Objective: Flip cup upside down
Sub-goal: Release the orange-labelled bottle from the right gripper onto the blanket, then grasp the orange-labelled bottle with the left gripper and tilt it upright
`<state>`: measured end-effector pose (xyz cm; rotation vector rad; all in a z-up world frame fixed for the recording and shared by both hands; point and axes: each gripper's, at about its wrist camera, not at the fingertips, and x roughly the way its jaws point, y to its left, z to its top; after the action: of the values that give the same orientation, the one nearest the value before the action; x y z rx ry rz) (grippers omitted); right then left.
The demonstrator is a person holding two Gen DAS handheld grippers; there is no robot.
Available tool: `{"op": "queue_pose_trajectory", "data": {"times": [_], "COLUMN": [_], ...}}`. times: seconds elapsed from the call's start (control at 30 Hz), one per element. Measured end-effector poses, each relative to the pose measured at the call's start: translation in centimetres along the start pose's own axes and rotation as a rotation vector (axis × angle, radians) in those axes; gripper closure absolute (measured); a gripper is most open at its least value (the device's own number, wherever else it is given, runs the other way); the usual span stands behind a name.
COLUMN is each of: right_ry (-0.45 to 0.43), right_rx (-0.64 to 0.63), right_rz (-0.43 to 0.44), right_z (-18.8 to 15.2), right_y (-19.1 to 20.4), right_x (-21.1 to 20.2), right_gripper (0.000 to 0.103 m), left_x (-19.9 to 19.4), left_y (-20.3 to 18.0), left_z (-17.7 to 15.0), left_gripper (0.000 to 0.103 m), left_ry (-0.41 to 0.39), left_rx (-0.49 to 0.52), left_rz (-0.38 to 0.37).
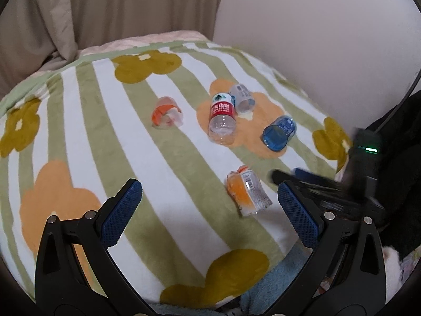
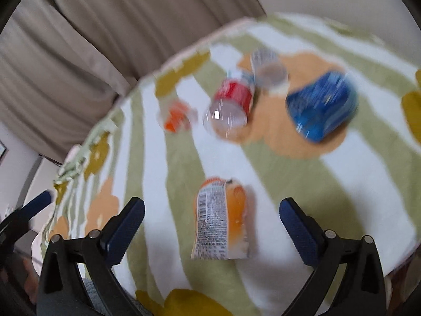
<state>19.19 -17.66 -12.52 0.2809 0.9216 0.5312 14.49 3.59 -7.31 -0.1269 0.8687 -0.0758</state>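
We see the nearest cup (image 1: 247, 193) (image 2: 223, 220), clear plastic with an orange label and a barcode, lying on its side on the striped, flowered blanket (image 1: 163, 158) (image 2: 302, 184), near and between our two grippers; its small print is too blurred to read; farther off lie a blue cup (image 1: 279, 133) (image 2: 322, 105), a red-labelled bottle (image 1: 222, 118) (image 2: 231, 105) whose label reads "SPRING" beside Chinese characters, a clear cup (image 1: 242, 98) (image 2: 268, 68) touching it, and an orange-banded cup (image 1: 167, 115) (image 2: 177, 117) on the left; our left gripper (image 1: 210, 200) and right gripper (image 2: 211, 218) are both released, fingers wide apart, grasping nothing.
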Motion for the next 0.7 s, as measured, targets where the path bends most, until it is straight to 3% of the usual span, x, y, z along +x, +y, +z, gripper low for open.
{"op": "queue_pose_trajectory", "data": {"times": [0.17,0.27,0.37,0.6,0.7], "right_ry": [-0.008,-0.099,-0.136,-0.191,-0.221], "right_rx": [-0.157,-0.268,-0.343,-0.32,-0.307], "right_rz": [-0.05,-0.196,-0.256,-0.202,-0.163], "right_z": [-0.1,-1.6,-2.6,-3.7,-3.9], "right_y": [0.2,0.1,-0.4,-2.2,-2.7], "right_x": [-4.5,-7.4,-8.5,-9.4,-10.2], "right_gripper": [0.001,0.001,0.001,0.001,0.001], "left_x": [6.4,10.8,14.1,18.3,19.1], "left_y": [-2.7,-4.0,-5.2,-6.3,-5.7], "left_z": [1.3,1.0,1.0,1.5,1.5], "left_gripper": [0.0,0.0,0.0,0.001,0.009], "left_ry": [0.154,0.262,0.337,0.427,0.467], "left_rx": [0.005,-0.01,-0.028,-0.061,-0.09], "left_rz": [-0.014,-0.025,-0.013,-0.006,-0.016]}}
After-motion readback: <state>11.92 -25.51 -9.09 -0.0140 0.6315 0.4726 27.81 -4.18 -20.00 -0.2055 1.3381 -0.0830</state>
